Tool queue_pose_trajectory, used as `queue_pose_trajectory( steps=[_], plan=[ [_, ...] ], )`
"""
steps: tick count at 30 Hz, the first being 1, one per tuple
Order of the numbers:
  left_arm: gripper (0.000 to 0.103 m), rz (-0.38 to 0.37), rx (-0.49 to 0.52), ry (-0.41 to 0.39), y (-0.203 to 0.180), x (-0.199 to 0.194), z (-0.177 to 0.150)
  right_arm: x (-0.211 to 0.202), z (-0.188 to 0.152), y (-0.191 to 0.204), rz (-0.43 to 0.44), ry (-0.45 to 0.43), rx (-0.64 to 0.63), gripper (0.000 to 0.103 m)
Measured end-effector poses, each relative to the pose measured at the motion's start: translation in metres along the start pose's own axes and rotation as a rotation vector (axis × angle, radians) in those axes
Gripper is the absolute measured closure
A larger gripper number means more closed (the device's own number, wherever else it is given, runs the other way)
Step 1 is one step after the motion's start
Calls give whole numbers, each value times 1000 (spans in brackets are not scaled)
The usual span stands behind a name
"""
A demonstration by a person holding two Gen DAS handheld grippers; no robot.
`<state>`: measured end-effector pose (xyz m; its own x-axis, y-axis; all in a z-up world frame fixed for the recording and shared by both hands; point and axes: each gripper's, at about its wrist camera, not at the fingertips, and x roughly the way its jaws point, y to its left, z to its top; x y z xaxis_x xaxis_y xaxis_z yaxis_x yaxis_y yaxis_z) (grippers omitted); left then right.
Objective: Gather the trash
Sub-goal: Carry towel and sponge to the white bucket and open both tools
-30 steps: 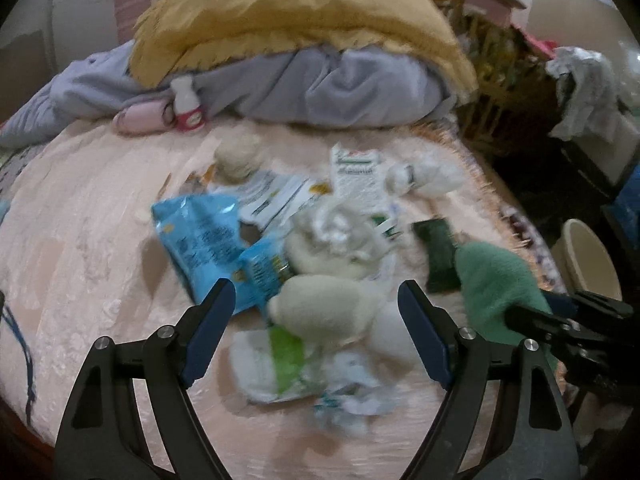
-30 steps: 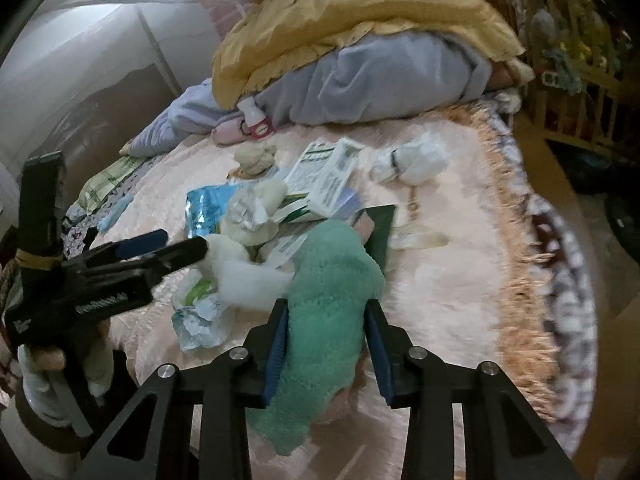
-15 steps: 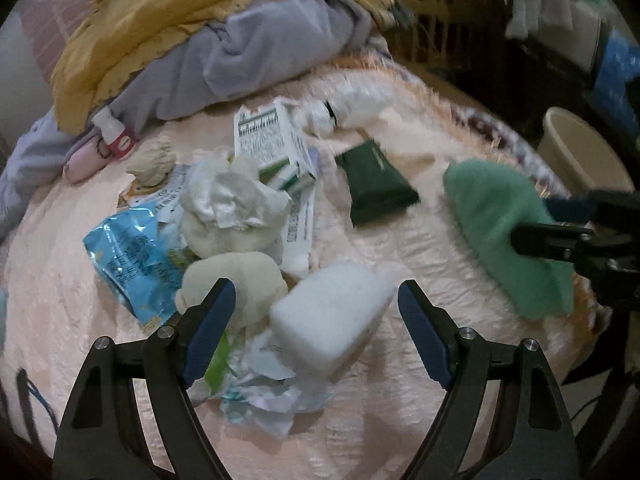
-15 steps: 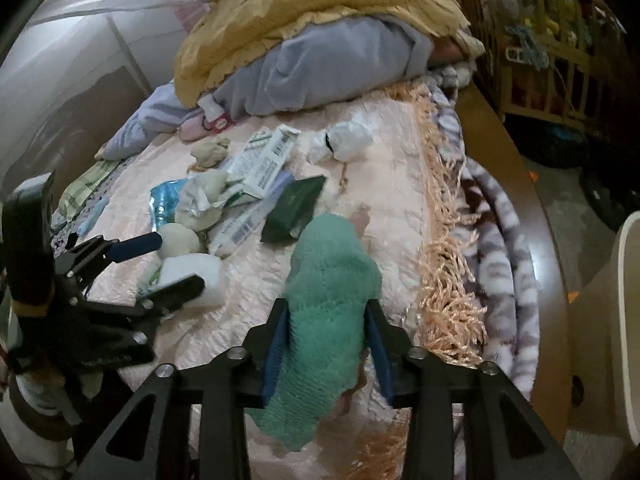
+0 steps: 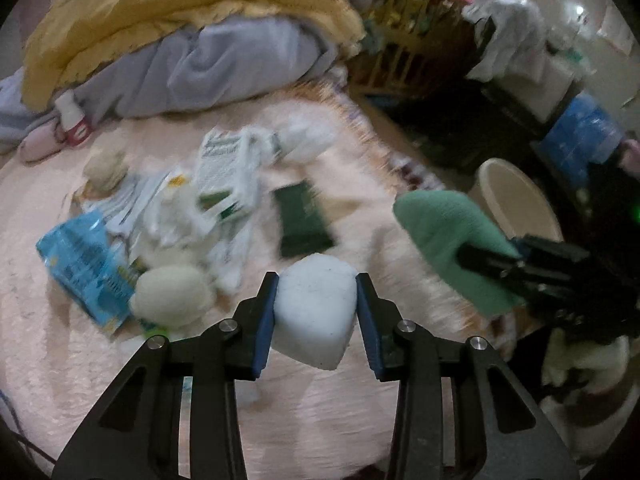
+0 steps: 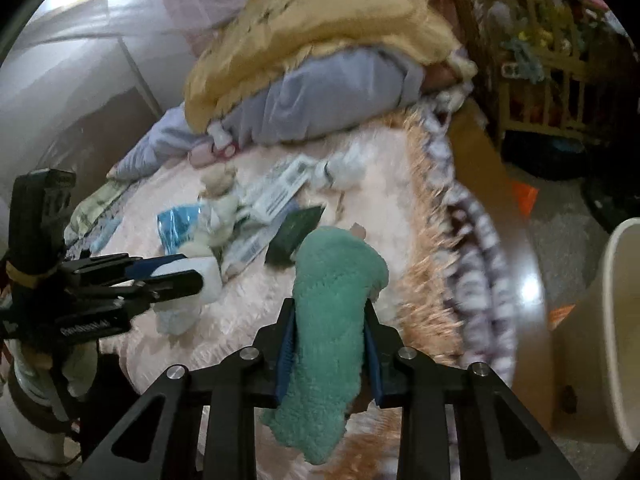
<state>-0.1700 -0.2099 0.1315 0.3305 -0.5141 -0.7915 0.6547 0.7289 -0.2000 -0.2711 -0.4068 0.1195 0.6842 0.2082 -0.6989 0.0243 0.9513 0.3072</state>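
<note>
White foam, a squarish block, sits squarely between the blue-padded fingers of the left gripper; both pads press its sides as the jaws close in, and it hangs lifted clear of the pale pink bedspread. In the right wrist view the same block shows at the tip of that gripper, above the near edge of the bed.

Green fuzzy cloth fills the gap of the right gripper. Its fingers are clamped on the cloth's middle, jaws closing, with the rounded upper end rising past the fingertips and the lower end drooping below them. It is held over the fringed edge of the bedspread, and from the left wrist the cloth appears off to the right, near a cream bin on the floor.

Behind both grippers the remaining litter lies in a loose heap on the bedspread: a blue wrapper, crumpled white tissue, a cream wad, a white and green carton and a dark green packet. Further back lie a grey quilt under a yellow blanket.
</note>
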Motion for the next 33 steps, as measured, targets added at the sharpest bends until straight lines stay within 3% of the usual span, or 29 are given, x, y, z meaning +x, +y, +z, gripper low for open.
queue_pose_trajectory(
  steps=[6, 14, 20, 22, 25, 28, 33],
  plan=[
    [67, -61, 73, -35, -61, 5, 31, -49, 1, -42, -92, -70, 56, 74],
    [65, -237, 121, -1, -169, 56, 67, -107, -18, -146, -355, -116, 268, 74],
    [60, -347, 86, 34, -231, 104, 89, -113, -28, -205, -411, -145, 413, 74],
    [55, -372, 65, 39, -245, 120, 93, -114, -33, -217, -412, -162, 450, 72],
    [46, -425, 27, 62, -253, 141, 96, -114, -41, -230, -416, -172, 512, 51],
    [45, -412, -16, 88, -251, 156, 97, -112, -39, -232, -413, -163, 512, 51],
    [40, -423, -49, 85, -240, 151, 94, -105, -38, -229, -393, -131, 483, 51]
  ],
)
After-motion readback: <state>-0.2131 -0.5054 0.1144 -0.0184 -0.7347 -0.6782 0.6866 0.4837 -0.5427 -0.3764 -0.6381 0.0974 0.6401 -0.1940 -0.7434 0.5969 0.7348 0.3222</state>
